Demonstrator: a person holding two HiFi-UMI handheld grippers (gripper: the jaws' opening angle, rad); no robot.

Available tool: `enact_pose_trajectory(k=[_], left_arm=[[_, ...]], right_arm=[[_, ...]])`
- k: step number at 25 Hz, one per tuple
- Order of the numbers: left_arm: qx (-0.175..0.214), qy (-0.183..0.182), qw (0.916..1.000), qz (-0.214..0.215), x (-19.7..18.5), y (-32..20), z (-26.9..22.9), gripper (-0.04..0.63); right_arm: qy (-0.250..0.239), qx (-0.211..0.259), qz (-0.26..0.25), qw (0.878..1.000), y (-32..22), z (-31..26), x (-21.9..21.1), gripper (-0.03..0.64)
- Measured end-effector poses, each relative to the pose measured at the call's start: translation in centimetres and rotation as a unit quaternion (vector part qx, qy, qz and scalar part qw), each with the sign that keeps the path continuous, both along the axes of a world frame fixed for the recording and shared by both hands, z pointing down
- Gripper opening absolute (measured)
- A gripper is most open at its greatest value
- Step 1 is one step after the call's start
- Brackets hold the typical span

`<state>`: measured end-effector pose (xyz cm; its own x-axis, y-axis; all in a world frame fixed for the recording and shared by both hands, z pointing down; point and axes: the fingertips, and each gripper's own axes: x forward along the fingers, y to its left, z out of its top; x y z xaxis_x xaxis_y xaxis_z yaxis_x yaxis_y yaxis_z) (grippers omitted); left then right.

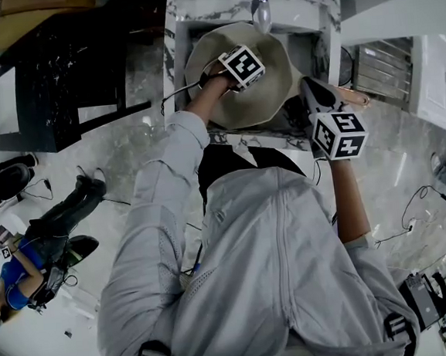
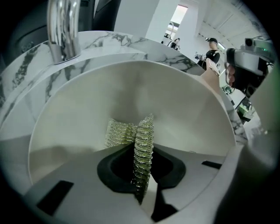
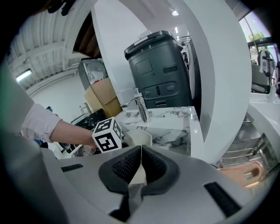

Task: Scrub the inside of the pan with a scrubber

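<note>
A cream pan (image 1: 270, 99) sits in the sink, tilted toward me. My left gripper (image 1: 247, 77) is inside it, shut on a silvery mesh scrubber (image 2: 143, 131). In the left gripper view the gripper (image 2: 142, 152) holds the scrubber against the pan's inner wall (image 2: 153, 96), and a fold of mesh sticks out to the left. My right gripper (image 1: 312, 92) is at the pan's right side. In the right gripper view the gripper (image 3: 141, 151) is shut on a thin cream strip that looks like the pan's handle, with the pan (image 3: 138, 136) just beyond.
A chrome faucet (image 1: 261, 7) stands over the pan's far rim on the marble sink surround (image 1: 192, 5). A ribbed drainer (image 1: 384, 66) lies to the right. A black machine (image 3: 162, 74) stands behind the counter. A person (image 1: 28, 260) crouches on the floor at left.
</note>
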<state>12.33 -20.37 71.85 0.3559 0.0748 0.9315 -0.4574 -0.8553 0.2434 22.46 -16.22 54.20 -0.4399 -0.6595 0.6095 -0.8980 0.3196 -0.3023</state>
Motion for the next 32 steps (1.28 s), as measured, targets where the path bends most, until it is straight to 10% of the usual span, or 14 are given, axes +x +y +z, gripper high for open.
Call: enact_pose_trajectory(k=[13, 25, 32], left_arm=[[-0.082, 0.063, 0.9834, 0.149, 3.5, 8.9, -2.3, 0.066], [-0.175, 0.005, 0.9683, 0.178, -1.9, 13.4, -1.5, 0.066], [-0.156, -0.065, 0.9649, 0.201, -5.2, 12.7, -0.2, 0.066]], right_arm=[[0.016, 0.015, 0.014, 1.000, 0.4, -0.8, 0.9, 0.035], [0.019, 0.021, 0.000, 1.000, 1.5, -1.1, -0.7, 0.035], [0.028, 0.017, -0.008, 0.999, 2.1, -0.9, -0.7, 0.035]])
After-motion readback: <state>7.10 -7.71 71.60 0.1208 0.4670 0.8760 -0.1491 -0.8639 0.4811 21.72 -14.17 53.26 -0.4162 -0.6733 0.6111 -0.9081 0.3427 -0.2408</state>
